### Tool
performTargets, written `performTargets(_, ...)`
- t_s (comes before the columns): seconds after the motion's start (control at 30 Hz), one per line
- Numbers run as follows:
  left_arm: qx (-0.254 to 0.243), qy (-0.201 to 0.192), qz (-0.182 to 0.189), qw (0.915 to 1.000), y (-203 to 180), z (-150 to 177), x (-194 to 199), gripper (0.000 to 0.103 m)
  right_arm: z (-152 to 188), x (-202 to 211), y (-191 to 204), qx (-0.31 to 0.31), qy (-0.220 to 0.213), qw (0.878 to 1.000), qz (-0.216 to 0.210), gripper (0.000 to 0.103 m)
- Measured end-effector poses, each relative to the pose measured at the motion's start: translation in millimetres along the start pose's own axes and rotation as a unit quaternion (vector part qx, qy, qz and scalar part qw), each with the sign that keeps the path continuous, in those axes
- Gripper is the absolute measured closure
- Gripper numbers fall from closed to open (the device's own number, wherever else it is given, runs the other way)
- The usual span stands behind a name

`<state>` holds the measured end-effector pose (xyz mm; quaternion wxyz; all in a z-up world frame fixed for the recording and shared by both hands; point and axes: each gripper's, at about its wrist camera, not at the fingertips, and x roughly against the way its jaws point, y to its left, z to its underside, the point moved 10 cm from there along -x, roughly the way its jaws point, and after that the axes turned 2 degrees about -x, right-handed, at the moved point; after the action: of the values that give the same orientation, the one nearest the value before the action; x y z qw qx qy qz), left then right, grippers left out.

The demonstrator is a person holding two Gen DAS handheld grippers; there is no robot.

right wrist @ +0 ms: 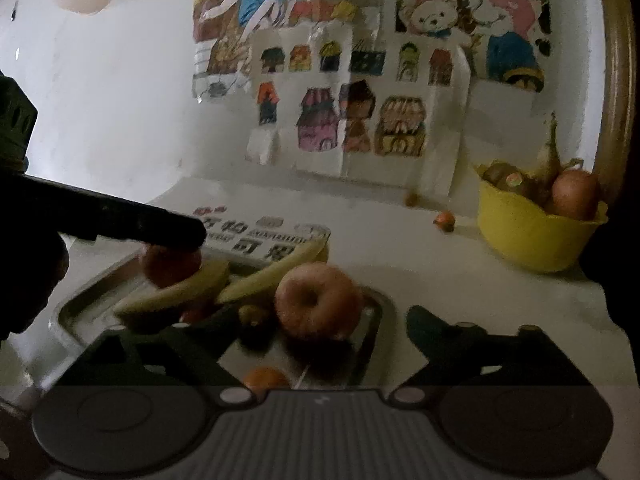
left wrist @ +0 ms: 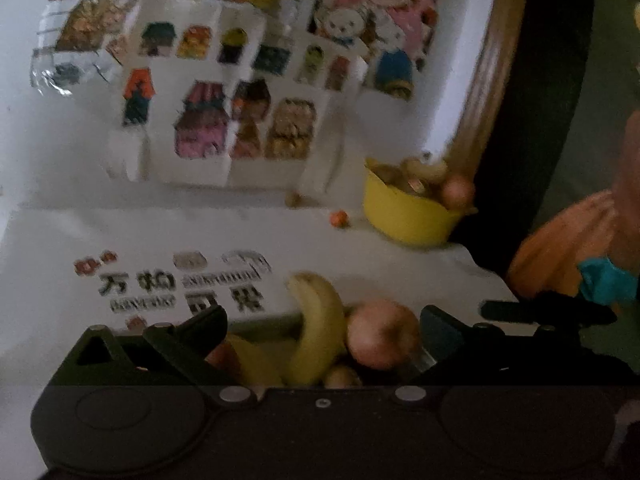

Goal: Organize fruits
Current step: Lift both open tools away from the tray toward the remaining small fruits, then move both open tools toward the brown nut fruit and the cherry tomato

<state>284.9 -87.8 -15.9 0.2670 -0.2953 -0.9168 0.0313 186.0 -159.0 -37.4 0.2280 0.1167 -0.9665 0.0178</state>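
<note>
A metal tray [right wrist: 80, 304] holds two bananas [right wrist: 272, 270], a red apple [right wrist: 316, 300], an orange fruit [right wrist: 172, 264], a small kiwi [right wrist: 252, 314] and a small orange [right wrist: 264, 378]. My right gripper [right wrist: 308, 320] is open, its jaws spread wide either side of the apple, just above the tray. My left gripper [left wrist: 320, 320] is open above the same tray; a banana [left wrist: 316, 324] and the apple [left wrist: 382, 332] lie between its jaws. The left gripper also shows as a dark arm in the right wrist view [right wrist: 120, 220], over the orange fruit.
A yellow bowl [right wrist: 528, 236] of fruit stands at the table's right edge, also in the left wrist view [left wrist: 408, 216]. Two small fruits [right wrist: 444, 220] lie loose on the white table near it. Cartoon posters [right wrist: 344, 120] lean on the back wall. A printed sheet [left wrist: 180, 284] lies beyond the tray.
</note>
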Motion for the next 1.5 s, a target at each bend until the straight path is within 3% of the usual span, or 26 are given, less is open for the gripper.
performTargets(0.1,-0.002,-0.010,-0.013,0.9999,8,-17,-3,0.001,-12,-3,-8,-0.001,-0.015,1.000,0.009,0.000)
performTargets(0.43,-0.020,-0.045,-0.049,0.9976,28,-90,-21,0.001,-69,-21,-45,-0.022,-0.077,0.996,0.050,0.000)
performTargets(0.7,-0.036,-0.055,-0.048,0.9967,32,-131,-65,0.001,-99,-59,-74,-0.024,-0.081,0.994,0.065,0.000)
performTargets(1.1,-0.090,-0.008,-0.020,0.9957,27,-127,-172,0.001,-99,-132,-95,-0.021,-0.031,0.998,0.049,0.000)
performTargets(1.5,-0.168,0.003,-0.038,0.9850,23,-113,-237,0.001,-89,-195,-107,-0.020,0.015,0.999,0.043,0.000)
